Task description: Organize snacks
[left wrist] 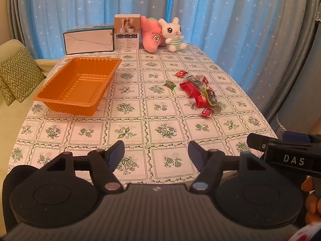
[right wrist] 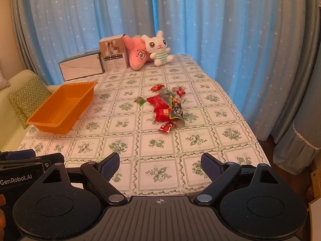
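Snacks [right wrist: 167, 108] were seen scattered in a loose heap on the counter [left wrist: 128, 128], well ahead of both sets of fingers and untouched by them. The left gripper [left wrist: 156, 155] and the right gripper [right wrist: 160, 165] were held over the near edge, side by side, fingers spread and released, nothing between them. Farther off, to the left of the heap, an empty orange tray [left wrist: 78, 84] was set. At the far end, two boxes [left wrist: 88, 40] and two plush toys [right wrist: 158, 48] were ranged before a blue curtain [right wrist: 200, 20].
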Available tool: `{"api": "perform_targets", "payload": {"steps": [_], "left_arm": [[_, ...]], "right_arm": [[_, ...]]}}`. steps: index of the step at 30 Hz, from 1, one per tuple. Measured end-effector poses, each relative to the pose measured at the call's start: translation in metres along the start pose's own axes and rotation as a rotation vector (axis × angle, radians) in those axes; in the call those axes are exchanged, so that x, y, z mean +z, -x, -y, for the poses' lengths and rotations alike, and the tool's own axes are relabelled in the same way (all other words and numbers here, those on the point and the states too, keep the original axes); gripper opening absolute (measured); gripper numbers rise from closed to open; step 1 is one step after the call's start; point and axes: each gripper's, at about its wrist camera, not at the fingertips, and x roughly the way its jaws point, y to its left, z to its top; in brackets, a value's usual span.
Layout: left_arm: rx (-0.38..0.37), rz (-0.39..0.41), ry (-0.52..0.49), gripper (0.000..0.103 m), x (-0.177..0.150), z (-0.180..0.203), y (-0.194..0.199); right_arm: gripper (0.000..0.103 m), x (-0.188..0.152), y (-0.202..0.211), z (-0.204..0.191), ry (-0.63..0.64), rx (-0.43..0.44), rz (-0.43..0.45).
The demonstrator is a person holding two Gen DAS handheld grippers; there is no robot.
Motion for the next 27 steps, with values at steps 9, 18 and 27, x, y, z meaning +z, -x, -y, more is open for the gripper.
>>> {"api": "perform_targets", "payload": {"steps": [9,18,27], "left_arm": [[-0.001,0.000,0.000,0.067,-0.0004,0.0011,-0.0006],[-0.001,0.000,0.000,0.067,-0.0004,0.0011,-0.0006],[-0.002,-0.001,0.000,0.067,-0.0005,0.0029,-0.0014]], "right_arm": [[0.088,0.0001,-0.0005,0.0011,-0.001,0.000,-0.001],[0.088,0.0004,-0.0004,0.0012,-0.001,0.000,-0.001],[0.088,0.0008,-0.0006,0.0017,-0.001,-0.001,-0.003]]}}
